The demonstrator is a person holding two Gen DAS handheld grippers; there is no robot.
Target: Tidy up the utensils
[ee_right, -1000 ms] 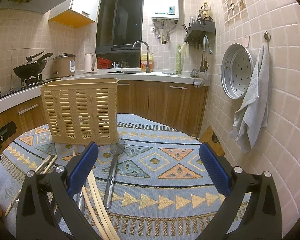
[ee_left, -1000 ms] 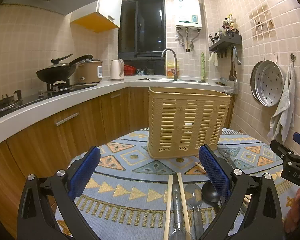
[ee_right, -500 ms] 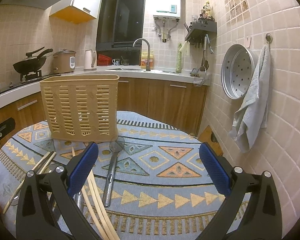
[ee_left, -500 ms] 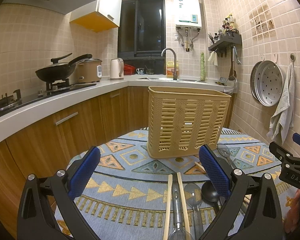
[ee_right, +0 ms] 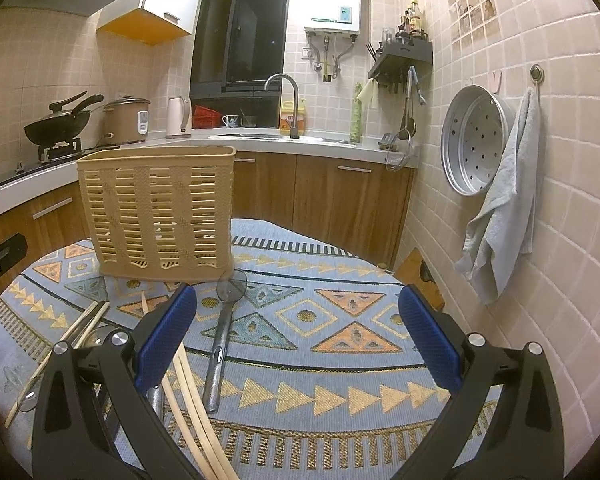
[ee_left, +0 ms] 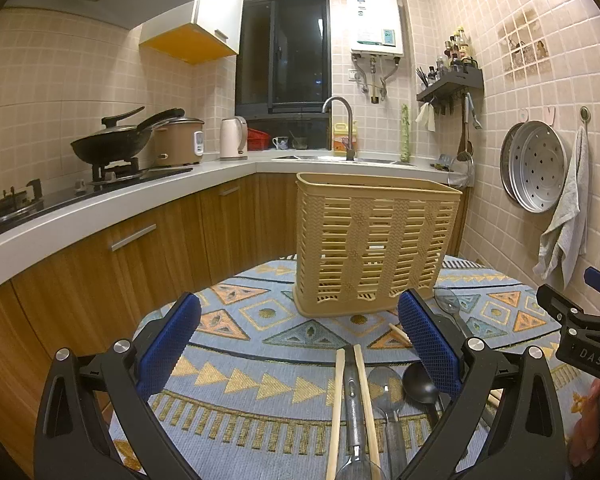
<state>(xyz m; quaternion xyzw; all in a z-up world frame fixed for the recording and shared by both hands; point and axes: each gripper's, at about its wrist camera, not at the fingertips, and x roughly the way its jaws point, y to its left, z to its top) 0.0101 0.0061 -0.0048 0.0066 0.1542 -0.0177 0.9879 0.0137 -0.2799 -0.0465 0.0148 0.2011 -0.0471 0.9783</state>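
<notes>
A tall beige slotted utensil basket stands upright on a round table under a patterned blue cloth. Loose utensils lie flat in front of it: wooden chopsticks, a clear-handled spoon, a grey spoon, a black ladle and a grey slotted scoop. My left gripper hovers open over the chopsticks, short of the basket. Further right, my right gripper is open too, holding nothing.
Wooden kitchen cabinets under a white counter curve behind the table, with a wok, rice cooker, kettle and sink. A tiled wall to the right carries a steamer tray and a hanging grey towel.
The right wrist view has drifted slightly, with the basket and scoop shifting a little in frame. The left wrist view is nearly unchanged. Both grippers stay open.
</notes>
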